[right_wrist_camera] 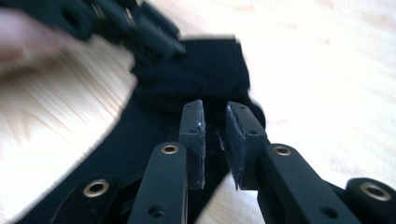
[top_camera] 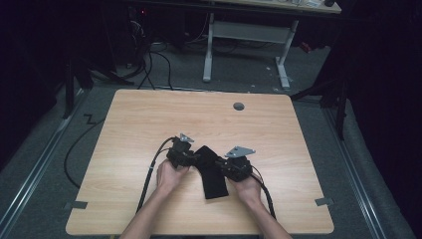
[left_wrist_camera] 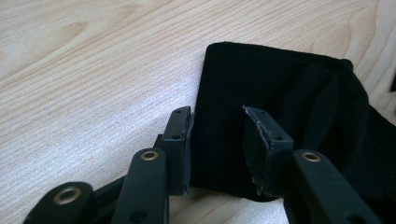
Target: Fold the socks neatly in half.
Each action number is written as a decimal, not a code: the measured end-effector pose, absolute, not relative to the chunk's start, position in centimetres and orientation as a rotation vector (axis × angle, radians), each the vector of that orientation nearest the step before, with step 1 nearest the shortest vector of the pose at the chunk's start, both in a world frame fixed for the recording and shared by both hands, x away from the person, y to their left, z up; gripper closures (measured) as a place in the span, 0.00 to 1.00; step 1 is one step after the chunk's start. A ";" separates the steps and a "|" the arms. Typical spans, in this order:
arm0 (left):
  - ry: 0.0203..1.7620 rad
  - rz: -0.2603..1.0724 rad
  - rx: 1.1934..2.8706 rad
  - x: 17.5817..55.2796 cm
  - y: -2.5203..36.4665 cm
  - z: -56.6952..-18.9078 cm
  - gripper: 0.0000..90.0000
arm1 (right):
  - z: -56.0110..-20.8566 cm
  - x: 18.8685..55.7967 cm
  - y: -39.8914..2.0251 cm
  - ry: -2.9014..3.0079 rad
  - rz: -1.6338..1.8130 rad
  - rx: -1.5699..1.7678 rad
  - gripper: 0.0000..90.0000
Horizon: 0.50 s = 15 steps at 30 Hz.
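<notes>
Overhead, both claws meet a black cloth [top_camera: 211, 172] — its folded edge [left_wrist_camera: 275, 53] shows close-up.

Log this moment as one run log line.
scene: black cloth on wooden table | left gripper: open, straddling cloth edge | right gripper: narrow gap, over cloth, grip unclear

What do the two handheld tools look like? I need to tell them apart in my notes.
Both are black. The left tool and the right tool each carry a grey three-cornered plate on top and trail a black cable. Their jaws are flat black bars with brass-ringed holes and square, worn pads. The forearms are bare, with no sleeves.
</notes>
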<state>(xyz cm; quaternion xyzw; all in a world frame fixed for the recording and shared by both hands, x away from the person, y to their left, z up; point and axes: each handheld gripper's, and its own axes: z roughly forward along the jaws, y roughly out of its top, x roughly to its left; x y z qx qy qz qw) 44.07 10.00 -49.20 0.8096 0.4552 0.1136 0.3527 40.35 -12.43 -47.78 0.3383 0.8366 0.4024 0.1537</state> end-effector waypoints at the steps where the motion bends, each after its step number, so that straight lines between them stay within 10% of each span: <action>1: 1.178 0.291 2.093 44.1 10.0 -49.2 0.70 | -47.4 40.4 -12.3 2.397 1.174 0.973 0.86; 15: 1.158 0.231 2.082 44.2 10.3 -49.2 0.82 | -48.3 41.9 -9.8 2.459 1.120 1.006 0.85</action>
